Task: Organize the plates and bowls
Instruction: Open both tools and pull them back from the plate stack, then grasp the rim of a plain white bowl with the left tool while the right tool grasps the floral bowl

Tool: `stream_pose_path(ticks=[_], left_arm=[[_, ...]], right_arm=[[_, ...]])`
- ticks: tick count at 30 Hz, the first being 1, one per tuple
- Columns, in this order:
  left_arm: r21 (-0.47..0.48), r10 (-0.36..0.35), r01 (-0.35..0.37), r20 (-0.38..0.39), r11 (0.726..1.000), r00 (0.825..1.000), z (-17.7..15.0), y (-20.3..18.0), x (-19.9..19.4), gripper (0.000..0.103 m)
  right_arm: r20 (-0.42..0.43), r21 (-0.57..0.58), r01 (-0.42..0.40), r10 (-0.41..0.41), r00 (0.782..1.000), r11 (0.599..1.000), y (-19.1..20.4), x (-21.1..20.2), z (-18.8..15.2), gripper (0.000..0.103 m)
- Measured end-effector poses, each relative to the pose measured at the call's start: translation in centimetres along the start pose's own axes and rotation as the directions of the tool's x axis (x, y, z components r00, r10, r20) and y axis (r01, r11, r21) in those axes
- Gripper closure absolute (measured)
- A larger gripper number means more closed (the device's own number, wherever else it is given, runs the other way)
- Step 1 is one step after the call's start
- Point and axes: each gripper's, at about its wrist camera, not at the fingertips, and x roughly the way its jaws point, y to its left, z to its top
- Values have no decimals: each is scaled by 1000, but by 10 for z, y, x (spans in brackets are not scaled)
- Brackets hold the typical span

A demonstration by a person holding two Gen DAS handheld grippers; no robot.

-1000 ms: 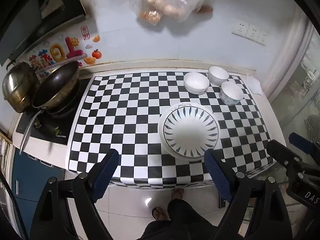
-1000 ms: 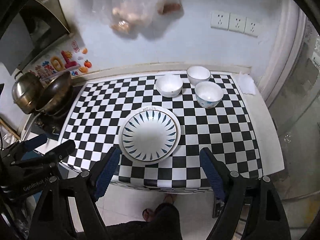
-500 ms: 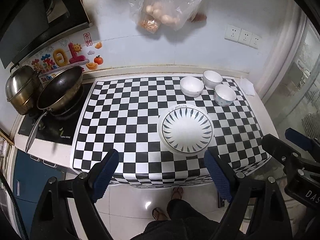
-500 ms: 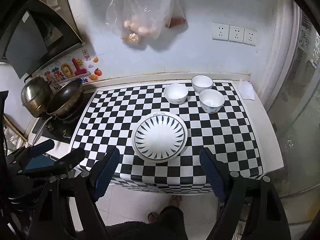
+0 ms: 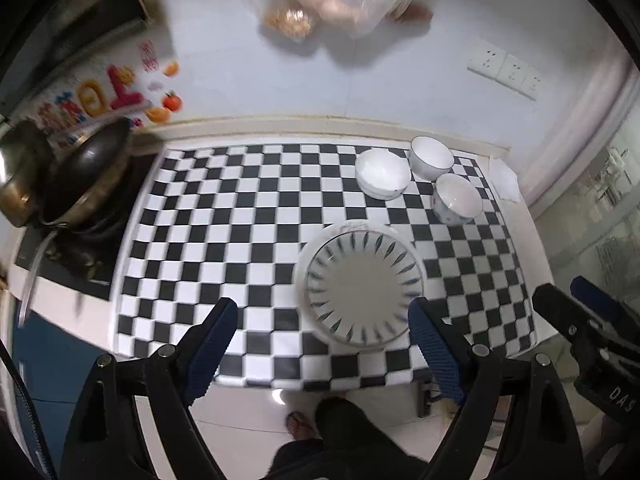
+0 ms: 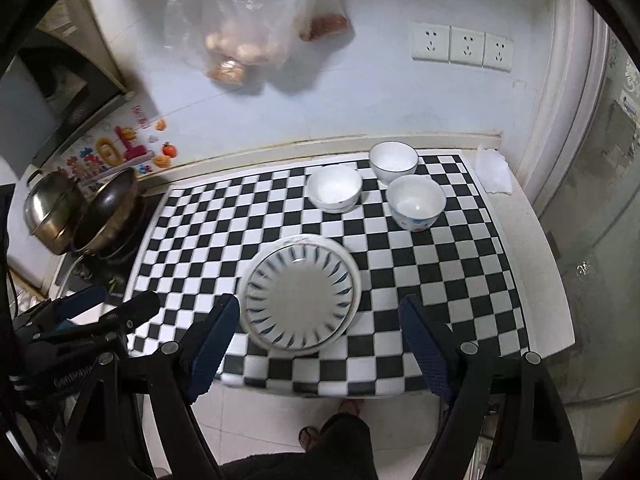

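A stack of white plates with a blue leaf rim (image 5: 362, 286) (image 6: 300, 294) lies near the front of the black-and-white checkered counter mat (image 5: 240, 216) (image 6: 440, 280). Three white bowls stand apart at the back right: a shallow one (image 5: 382, 174) (image 6: 335, 194), a deeper one behind it (image 5: 431, 158) (image 6: 393, 160), and one with a printed outside (image 5: 456, 198) (image 6: 416, 202). My left gripper (image 5: 320, 312) hangs open above the counter's front edge, just left of the plates. My right gripper (image 6: 319, 305) is open too, and its fingers frame the plates from above. Both hold nothing.
A dark wok (image 5: 88, 176) (image 6: 106, 208) and a steel pot (image 6: 50, 210) sit on the stove at the left. Plastic bags of food (image 6: 240, 56) hang on the wall, beside wall sockets (image 6: 464, 46). A white paper (image 6: 494, 172) lies at the back right corner. A person's foot (image 5: 300, 424) is on the floor below.
Both views first drew back from the counter and have now come closer again, so the plates look larger and slightly blurred. Both grippers stay open and empty; nothing on the counter moved.
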Motion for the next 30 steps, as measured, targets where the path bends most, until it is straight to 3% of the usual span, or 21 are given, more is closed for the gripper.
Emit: stream_pose_path(ticks=[3,8,11,13,17,20,27,30], left_arm=[[-23,-28,27,-45,999,999,35,-3,37,16],[-57,-105,98,-140,994,985,99,-10,110,16],[-98,-155,136,-229,986,961,133,-13,165,16],[-145,-191,153,-302,977,934,155,-14,209,16],[-185,-201,139,-382,973,902,183,-20,275,22],[-177,-194,128,-434,976,880,197,-28,318,35],[-154,-183,120,-507,981,842,200,-37,367,70],[-154,-197,134,-529,979,826,193,-40,375,85]], right_arm=[[-11,21,24,-24,1000,999,-20,31,26,19],[-64,93,-30,36,997,995,-62,99,84,19],[-118,132,-63,79,990,989,-85,154,122,19],[-166,150,-76,101,981,986,-95,190,140,19],[-265,127,-35,68,962,991,-109,276,174,27],[-335,122,-35,75,939,992,-116,331,191,41],[-452,68,-26,54,890,997,-112,416,203,72],[-524,48,-17,40,851,999,-110,446,198,84]])
